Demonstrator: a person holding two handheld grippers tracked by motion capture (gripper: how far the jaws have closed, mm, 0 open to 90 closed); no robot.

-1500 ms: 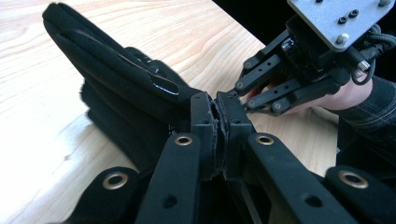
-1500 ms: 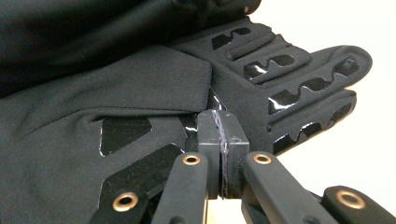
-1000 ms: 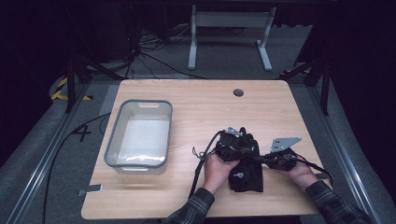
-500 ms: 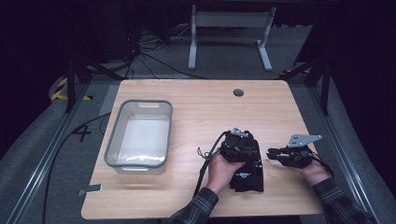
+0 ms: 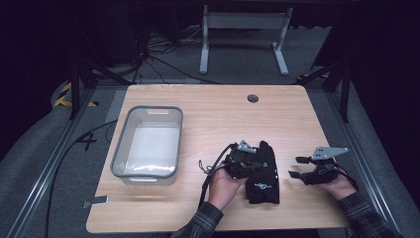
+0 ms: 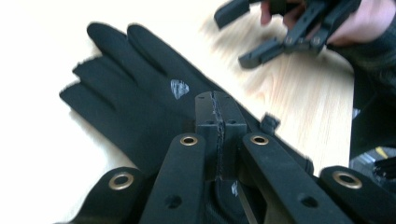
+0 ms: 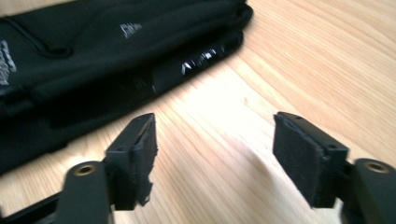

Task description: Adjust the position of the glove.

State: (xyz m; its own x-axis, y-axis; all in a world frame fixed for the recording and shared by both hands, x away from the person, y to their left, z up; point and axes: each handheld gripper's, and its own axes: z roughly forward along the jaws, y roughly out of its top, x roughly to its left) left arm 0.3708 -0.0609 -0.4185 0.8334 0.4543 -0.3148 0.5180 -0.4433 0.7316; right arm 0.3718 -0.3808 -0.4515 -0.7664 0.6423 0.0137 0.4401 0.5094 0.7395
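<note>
1. Black fabric gloves (image 5: pixel 262 174), a flat stacked pair w/ small white logos, lie on the light wooden counter (image 5: pixel 218 119) near its front edge, right of centre. Fingers point away from the person; cuffs toward the person.
2. Left gripper (image 5: pixel 246 163) rests on the pair's left side. In the left gripper view its jaws are pressed together over the upper glove (image 6: pixel 140 98); whether cloth is caught between the pads cannot be told, as the seam looks closed w/ no fabric visible in it.
3. Right gripper (image 5: pixel 296 167) sits just right of the gloves, apart from them. In the right gripper view its jaws are spread wide, nothing between the pads, bare wood below; the glove stack's edge (image 7: pixel 116 56) lies ahead and to the left.
4. Clear plastic bin w/ grey rim (image 5: pixel 148 144) stands at counter left, well apart from the gloves. Nothing inside as far as visible.
5. Judgement on progress: gloves look squared up and stacked, so the tidying part appears done or near done. If the bin is the destination, transfer is not yet started: pair sits flat on the wood.
6. Remaining, as judged: secure a firm pinch on both layers, lift, carry left, release in bin.
</note>
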